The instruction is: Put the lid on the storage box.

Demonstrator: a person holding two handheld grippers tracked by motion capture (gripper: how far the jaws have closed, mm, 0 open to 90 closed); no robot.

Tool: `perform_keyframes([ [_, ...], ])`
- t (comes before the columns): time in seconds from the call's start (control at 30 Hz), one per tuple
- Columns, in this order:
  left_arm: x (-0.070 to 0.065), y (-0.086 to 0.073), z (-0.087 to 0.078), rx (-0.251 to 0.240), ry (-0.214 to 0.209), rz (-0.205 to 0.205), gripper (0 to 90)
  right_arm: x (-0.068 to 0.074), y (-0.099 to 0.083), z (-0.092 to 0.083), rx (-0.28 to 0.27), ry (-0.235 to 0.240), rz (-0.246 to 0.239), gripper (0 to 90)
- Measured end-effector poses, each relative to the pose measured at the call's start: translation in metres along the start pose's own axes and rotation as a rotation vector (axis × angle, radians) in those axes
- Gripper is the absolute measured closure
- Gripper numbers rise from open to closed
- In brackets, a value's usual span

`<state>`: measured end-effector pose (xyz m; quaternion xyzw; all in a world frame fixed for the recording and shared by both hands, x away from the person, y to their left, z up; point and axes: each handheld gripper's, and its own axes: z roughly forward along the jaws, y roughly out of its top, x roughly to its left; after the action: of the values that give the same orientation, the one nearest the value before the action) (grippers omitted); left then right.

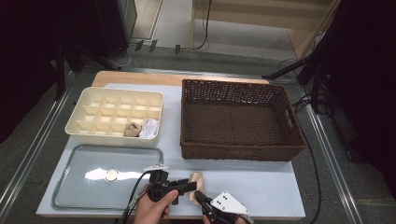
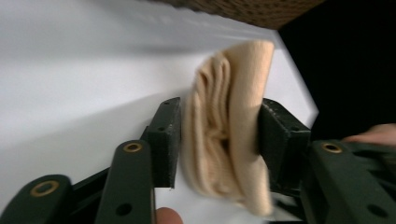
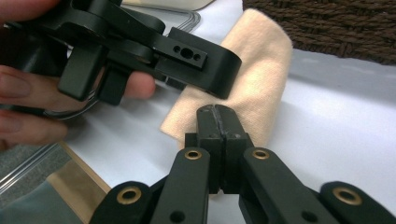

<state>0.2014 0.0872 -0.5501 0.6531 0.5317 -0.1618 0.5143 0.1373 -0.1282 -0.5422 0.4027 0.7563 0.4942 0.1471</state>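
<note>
Left fingers part-open around folded beige cloth, right fingers closed, touching it.

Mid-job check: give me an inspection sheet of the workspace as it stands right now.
Surface: white table, wooden edge at the back.
Job's things: folded beige cloth at the near edge.
Clutter: cream divider tray holding two small items; empty wicker basket; clear lid lying flat.
Grippers: left gripper straddles the cloth, pads alongside it, grip not certain; right gripper shut, tips at the cloth's edge.
Cables: one trailing from the left gripper; others on the floor behind.
Surroundings: dark stands, floor rails.
</note>
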Motion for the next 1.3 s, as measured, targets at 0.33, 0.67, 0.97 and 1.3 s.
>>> perform_keyframes([
  [0.33, 0.001, 0.0, -0.003, -0.012, -0.03, 0.016, 75.0, -0.001, 0.001, -0.001, -0.008, 0.008, 0.007, 87.7],
  [0.67, -0.012, 0.005, -0.027, -0.121, 0.108, 0.197, 75.2, 0.0, 0.01, -0.007, -0.086, -0.06, -0.058, 69.9],
  [0.97, -0.012, 0.011, -0.06, -0.204, 0.191, 0.26, 75.2, -0.003, 0.013, -0.001, -0.133, -0.092, -0.104, 54.5],
  [1.3, 0.0, 0.022, -0.099, -0.273, 0.252, 0.261, 75.2, -0.003, 0.02, 0.007, -0.128, -0.099, -0.116, 49.0],
])
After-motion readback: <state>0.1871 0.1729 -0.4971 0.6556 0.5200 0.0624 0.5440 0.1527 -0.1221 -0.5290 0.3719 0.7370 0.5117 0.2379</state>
